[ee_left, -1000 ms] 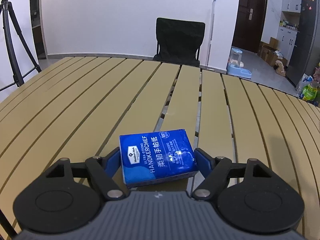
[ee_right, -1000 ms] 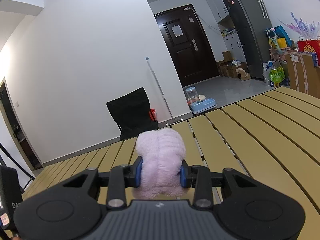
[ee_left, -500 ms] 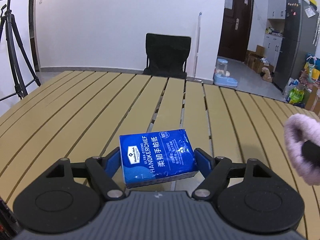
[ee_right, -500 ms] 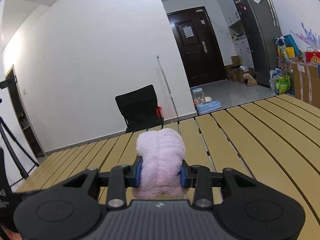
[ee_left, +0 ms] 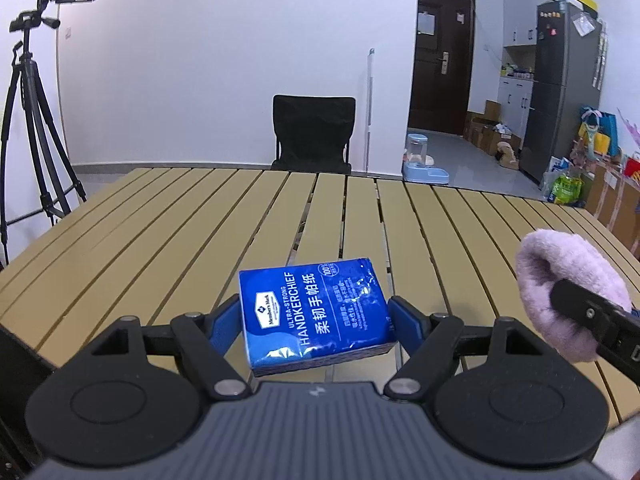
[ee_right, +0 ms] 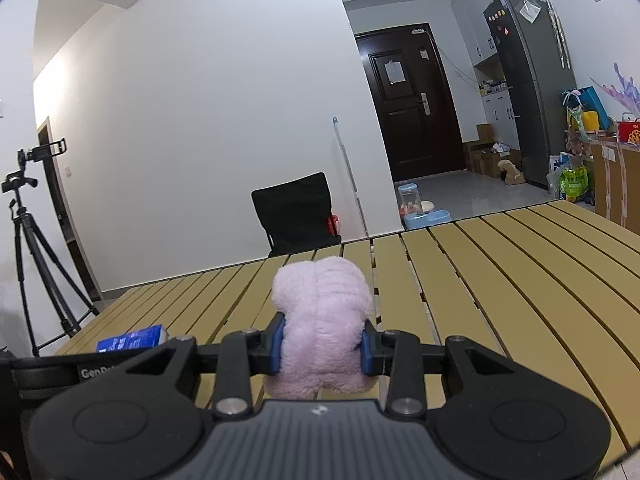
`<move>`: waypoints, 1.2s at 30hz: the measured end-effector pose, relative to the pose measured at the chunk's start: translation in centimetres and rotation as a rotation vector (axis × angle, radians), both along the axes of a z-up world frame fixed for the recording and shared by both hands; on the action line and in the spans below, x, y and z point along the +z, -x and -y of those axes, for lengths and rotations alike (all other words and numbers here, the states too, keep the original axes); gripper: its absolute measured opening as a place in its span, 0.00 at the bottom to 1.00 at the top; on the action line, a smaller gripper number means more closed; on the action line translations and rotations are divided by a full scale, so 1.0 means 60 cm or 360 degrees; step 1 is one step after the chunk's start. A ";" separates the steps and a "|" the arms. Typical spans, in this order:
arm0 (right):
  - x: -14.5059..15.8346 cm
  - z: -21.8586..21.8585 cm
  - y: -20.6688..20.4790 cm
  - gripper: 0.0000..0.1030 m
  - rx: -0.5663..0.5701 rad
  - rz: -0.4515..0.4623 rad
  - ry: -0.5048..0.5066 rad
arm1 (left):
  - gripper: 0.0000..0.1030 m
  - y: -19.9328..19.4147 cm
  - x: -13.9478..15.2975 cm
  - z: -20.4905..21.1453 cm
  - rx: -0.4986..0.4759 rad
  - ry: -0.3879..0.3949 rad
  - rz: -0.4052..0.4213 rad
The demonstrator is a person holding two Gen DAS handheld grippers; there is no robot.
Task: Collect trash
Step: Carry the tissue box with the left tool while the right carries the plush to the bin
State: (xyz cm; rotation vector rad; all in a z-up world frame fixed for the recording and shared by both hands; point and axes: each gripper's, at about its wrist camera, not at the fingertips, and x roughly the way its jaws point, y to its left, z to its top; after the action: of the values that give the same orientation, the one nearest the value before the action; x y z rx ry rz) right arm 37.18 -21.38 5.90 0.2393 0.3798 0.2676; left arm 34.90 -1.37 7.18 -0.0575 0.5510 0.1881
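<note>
Between the left tongs (ee_left: 314, 320), the tissue pack (ee_left: 314, 314) was clamped by its 2 short ends above the counter (ee_left: 160, 240), its long axis running across from pad to pad, printed face up. Only this view showed the pack's label; the right view caught just a blue corner of it (ee_right: 130, 338) at lower left. The right tongs (ee_right: 322, 346) were clenched on a pink fluffy wad (ee_right: 322, 320). Beyond the counter stood a chair (ee_left: 314, 132), a tripod (ee_left: 30, 120) and a fridge (ee_left: 564, 84).
</note>
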 end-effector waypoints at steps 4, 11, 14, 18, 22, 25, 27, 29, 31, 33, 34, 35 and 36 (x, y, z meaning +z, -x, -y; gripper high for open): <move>0.002 -0.004 0.045 0.33 0.0008 0.0020 0.0034 | 0.76 0.048 0.008 0.009 -0.0036 -0.0036 0.0012; -0.003 -0.014 0.122 0.33 0.0041 0.0019 0.0084 | 0.76 0.131 0.014 0.019 -0.0093 -0.0059 0.0029; -0.011 -0.017 0.156 0.33 0.0050 0.0004 0.0104 | 0.76 0.161 0.012 0.022 -0.0116 -0.0066 0.0026; -0.025 -0.021 0.201 0.33 0.0065 -0.0023 0.0126 | 0.76 0.197 0.003 0.026 -0.0146 -0.0071 0.0015; -0.043 -0.027 0.241 0.33 0.0091 -0.0070 0.0152 | 0.76 0.233 -0.011 0.019 -0.0167 -0.0067 0.0000; -0.056 -0.028 0.265 0.33 0.0103 -0.0106 0.0167 | 0.76 0.260 -0.025 0.012 -0.0186 -0.0046 -0.0019; -0.067 -0.029 0.281 0.33 0.0112 -0.0134 0.0183 | 0.76 0.273 -0.035 0.009 -0.0198 -0.0042 -0.0034; -0.079 -0.035 0.295 0.33 0.0124 -0.0169 0.0199 | 0.76 0.284 -0.048 0.007 -0.0211 -0.0042 -0.0056; -0.092 -0.040 0.303 0.33 0.0137 -0.0208 0.0219 | 0.76 0.295 -0.061 0.007 -0.0223 -0.0040 -0.0082; -0.108 -0.044 0.312 0.33 0.0148 -0.0251 0.0237 | 0.76 0.310 -0.078 0.005 -0.0233 -0.0036 -0.0110; -0.117 -0.046 0.316 0.33 0.0154 -0.0277 0.0244 | 0.76 0.315 -0.086 0.005 -0.0236 -0.0033 -0.0126; -0.125 -0.049 0.322 0.33 0.0160 -0.0300 0.0248 | 0.76 0.322 -0.095 0.004 -0.0240 -0.0030 -0.0142; -0.134 -0.050 0.327 0.33 0.0167 -0.0324 0.0249 | 0.76 0.327 -0.104 0.002 -0.0245 -0.0030 -0.0161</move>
State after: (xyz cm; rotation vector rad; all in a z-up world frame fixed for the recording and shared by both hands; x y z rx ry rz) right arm 17.53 -18.38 -2.11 0.0926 0.6132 0.3159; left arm 15.30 -1.51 0.94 0.0128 0.6520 0.0464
